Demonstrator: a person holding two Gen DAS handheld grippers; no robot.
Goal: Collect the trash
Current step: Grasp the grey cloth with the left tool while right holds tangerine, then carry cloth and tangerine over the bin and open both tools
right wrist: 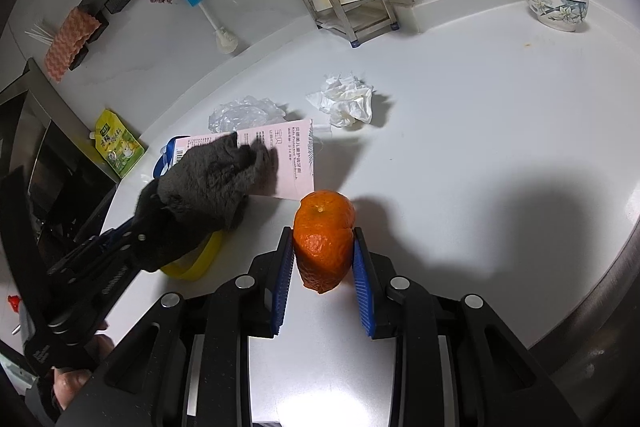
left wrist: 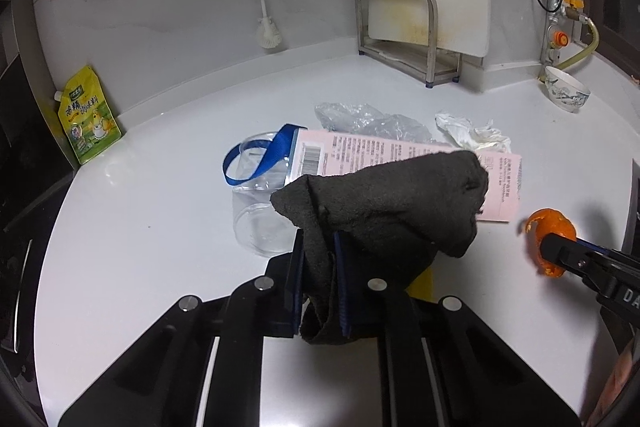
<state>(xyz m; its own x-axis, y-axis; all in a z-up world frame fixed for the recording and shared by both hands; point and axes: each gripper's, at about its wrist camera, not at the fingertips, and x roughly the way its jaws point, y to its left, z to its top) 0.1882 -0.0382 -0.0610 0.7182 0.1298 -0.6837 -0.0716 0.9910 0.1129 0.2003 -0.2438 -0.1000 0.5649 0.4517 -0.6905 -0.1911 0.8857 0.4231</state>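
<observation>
My left gripper (left wrist: pixel 318 247) is shut on a dark grey rag (left wrist: pixel 384 203) that drapes forward over a pink toothbrush package (left wrist: pixel 360 151); the rag also shows in the right wrist view (right wrist: pixel 208 187). My right gripper (right wrist: pixel 323 239) is shut on an orange peel (right wrist: pixel 323 239), held just above the white counter (right wrist: pixel 480 147); the peel also shows at the right of the left wrist view (left wrist: pixel 550 239). A crumpled white tissue (right wrist: pixel 346 99), a clear plastic wrap (right wrist: pixel 244 113) and a clear plastic pack with a blue strap (left wrist: pixel 260 187) lie behind the package. A yellow item (right wrist: pixel 196 259) lies under the rag.
A yellow-green pouch (left wrist: pixel 88 115) leans at the left wall. A patterned bowl (right wrist: pixel 554 3) stands at the back right. A steel rack (left wrist: pixel 400 27) with a cutting board, a bottle brush (left wrist: pixel 264 7) and hanging cloths line the back wall. The stove edge is at far left.
</observation>
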